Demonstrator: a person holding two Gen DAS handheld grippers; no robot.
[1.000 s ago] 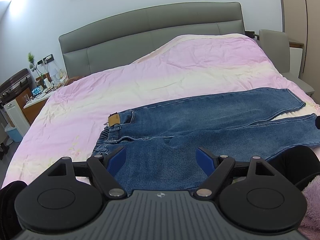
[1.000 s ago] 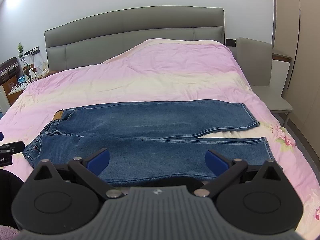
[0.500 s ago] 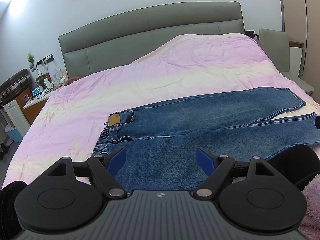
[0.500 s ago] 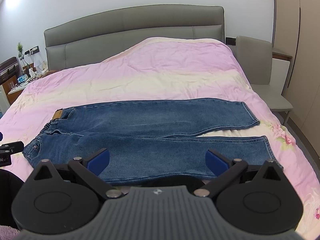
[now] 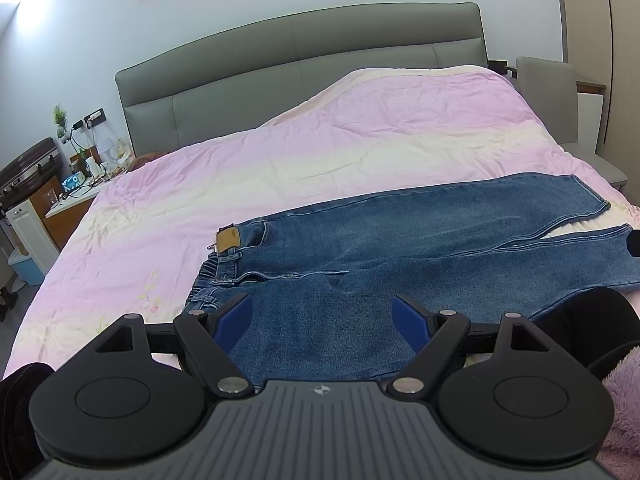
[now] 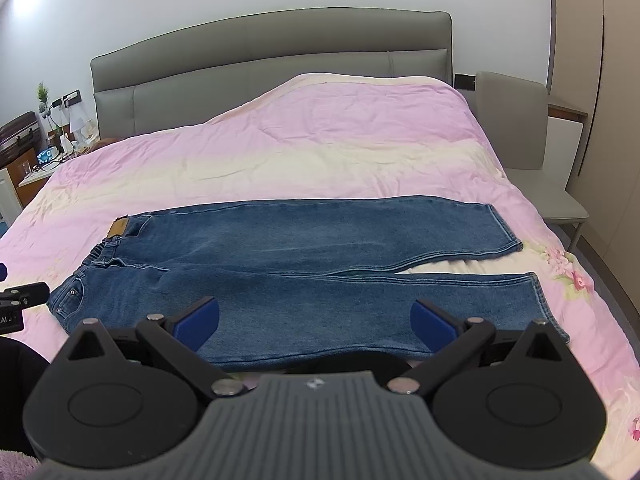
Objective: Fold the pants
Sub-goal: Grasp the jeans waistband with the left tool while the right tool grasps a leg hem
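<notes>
Blue jeans [image 5: 400, 248] lie flat across the pink bed, waistband to the left with a tan leather patch [image 5: 228, 239], legs running right and slightly apart at the hems. They also show in the right wrist view [image 6: 304, 272]. My left gripper [image 5: 322, 316] is open and empty, above the near edge of the jeans by the waist. My right gripper [image 6: 314, 320] is open wide and empty, above the near leg's front edge. A bit of the left gripper [image 6: 22, 296] shows at the left edge of the right wrist view.
The bed has a pink and cream duvet [image 6: 320, 152] and a grey headboard [image 5: 304, 64]. A cluttered nightstand [image 5: 76, 192] stands at the left. A grey chair [image 6: 520, 152] stands at the bed's right side. A purple fuzzy sleeve [image 5: 624, 420] is at the lower right.
The right wrist view has shifted slightly, so the jeans sit a little lower in the frame. The jeans have not moved and both grippers stay open.
</notes>
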